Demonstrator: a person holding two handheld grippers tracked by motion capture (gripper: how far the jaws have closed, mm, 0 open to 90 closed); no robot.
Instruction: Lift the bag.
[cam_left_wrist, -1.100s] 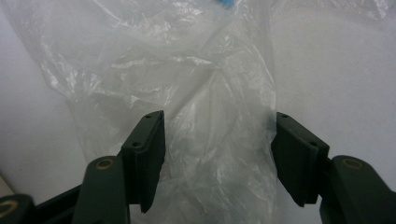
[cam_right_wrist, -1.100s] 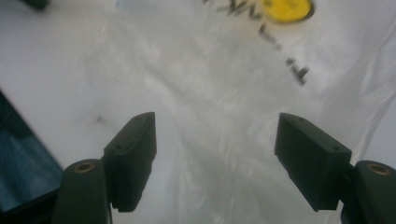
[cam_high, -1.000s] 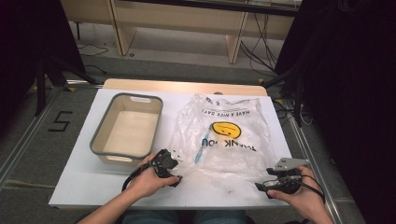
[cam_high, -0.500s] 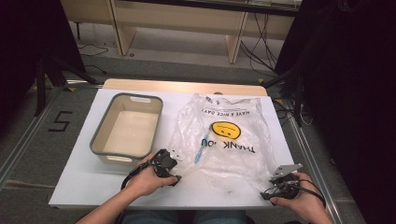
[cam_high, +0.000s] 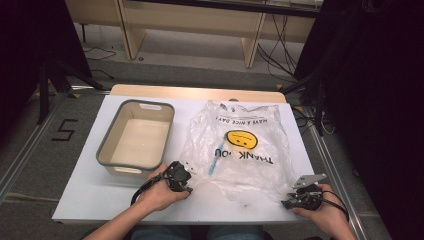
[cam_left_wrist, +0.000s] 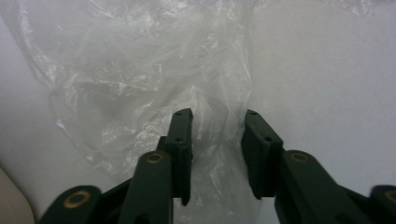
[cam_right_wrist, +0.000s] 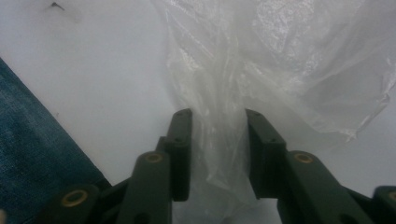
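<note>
Both your grippers' jaws have just been closing, plastic between them; your right hand has edged nearer. Clear crinkled plastic bag with yellow smiley print: flat mid-table, long axis running away from you, lettering upside down. Left gripper: low at bag's near-left corner, part-closed, film in the gap. Right gripper: near-right corner, part-closed, film bunched between.

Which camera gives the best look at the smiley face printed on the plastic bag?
The high view: the yellow smiley face and its lettering sit in plain sight on the plastic bag. Both gripper views show just crinkled clear film at the bag's near edge, no print.
</note>
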